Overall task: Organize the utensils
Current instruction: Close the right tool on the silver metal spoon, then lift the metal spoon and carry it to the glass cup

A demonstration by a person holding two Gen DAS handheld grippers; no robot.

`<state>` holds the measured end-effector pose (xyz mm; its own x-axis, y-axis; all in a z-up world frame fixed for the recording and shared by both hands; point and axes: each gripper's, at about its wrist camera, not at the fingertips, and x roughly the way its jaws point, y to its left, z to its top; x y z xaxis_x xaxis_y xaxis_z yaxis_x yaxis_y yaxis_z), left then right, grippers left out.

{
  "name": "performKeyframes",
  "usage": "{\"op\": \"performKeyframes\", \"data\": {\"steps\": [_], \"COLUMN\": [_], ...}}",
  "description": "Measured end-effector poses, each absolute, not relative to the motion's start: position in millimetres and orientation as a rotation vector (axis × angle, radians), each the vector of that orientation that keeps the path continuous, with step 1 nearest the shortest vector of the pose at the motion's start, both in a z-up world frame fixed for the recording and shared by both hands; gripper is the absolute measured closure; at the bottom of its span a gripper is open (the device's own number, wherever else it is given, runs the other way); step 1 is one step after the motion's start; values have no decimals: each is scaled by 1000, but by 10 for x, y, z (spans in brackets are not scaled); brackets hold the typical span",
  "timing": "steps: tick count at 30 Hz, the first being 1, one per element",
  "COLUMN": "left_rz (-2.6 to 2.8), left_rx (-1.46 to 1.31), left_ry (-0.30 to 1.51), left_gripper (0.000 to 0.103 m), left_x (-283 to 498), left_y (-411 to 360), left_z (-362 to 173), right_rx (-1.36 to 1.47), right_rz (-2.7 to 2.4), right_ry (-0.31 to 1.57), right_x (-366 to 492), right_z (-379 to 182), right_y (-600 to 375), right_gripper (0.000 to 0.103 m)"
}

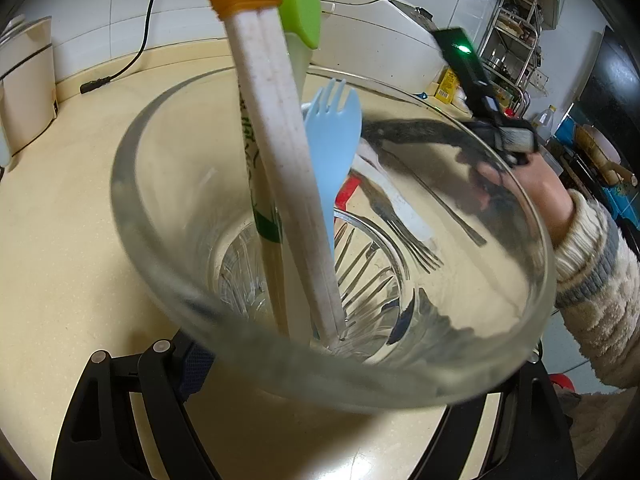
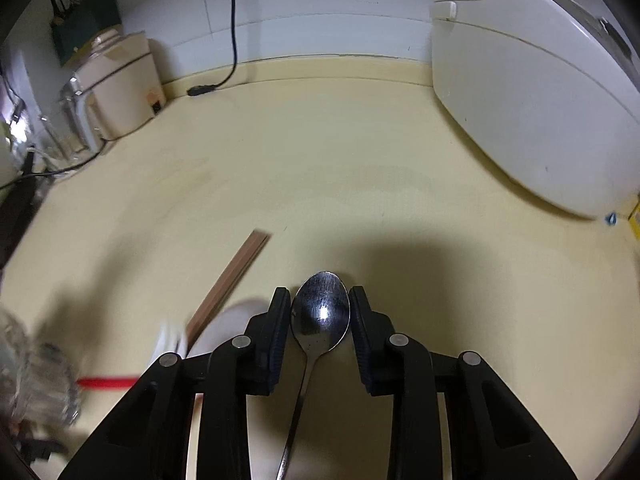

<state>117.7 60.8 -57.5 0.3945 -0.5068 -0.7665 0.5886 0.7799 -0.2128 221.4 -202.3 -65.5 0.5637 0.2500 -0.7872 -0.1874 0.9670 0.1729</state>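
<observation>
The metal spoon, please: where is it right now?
In the right wrist view the metal spoon lies low in the middle, its bowl between the two fingers of the right tool, on the counter, right of the brown chopsticks.

One glass cup holding one blue plastic spork, one banded pair of white chopsticks, one wrapped pair of chopsticks and one green-handled utensil. On the bench: one metal spoon, one pair of brown chopsticks, two metal forks, one red-handled item. Two white appliances: one rice cooker, one smaller unit.
</observation>
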Motion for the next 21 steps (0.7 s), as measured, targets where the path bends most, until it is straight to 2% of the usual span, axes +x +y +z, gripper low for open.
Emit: {"op": "performKeyframes", "data": {"steps": [10,21], "left_rz": [-698,-701], "left_rx": [96,90], "left_ry": [936,937], "left_gripper": [16,15], "left_x": [1190,1200], "left_y": [613,600], "left_z": [-586,-580], "right_rx": [150,-57], "right_rz": [296,260], "right_ry": [935,938], "right_x": [1984,1781], "right_z": [-656,-641], "right_y": [-2149,-1853], "right_gripper": [73,73]}}
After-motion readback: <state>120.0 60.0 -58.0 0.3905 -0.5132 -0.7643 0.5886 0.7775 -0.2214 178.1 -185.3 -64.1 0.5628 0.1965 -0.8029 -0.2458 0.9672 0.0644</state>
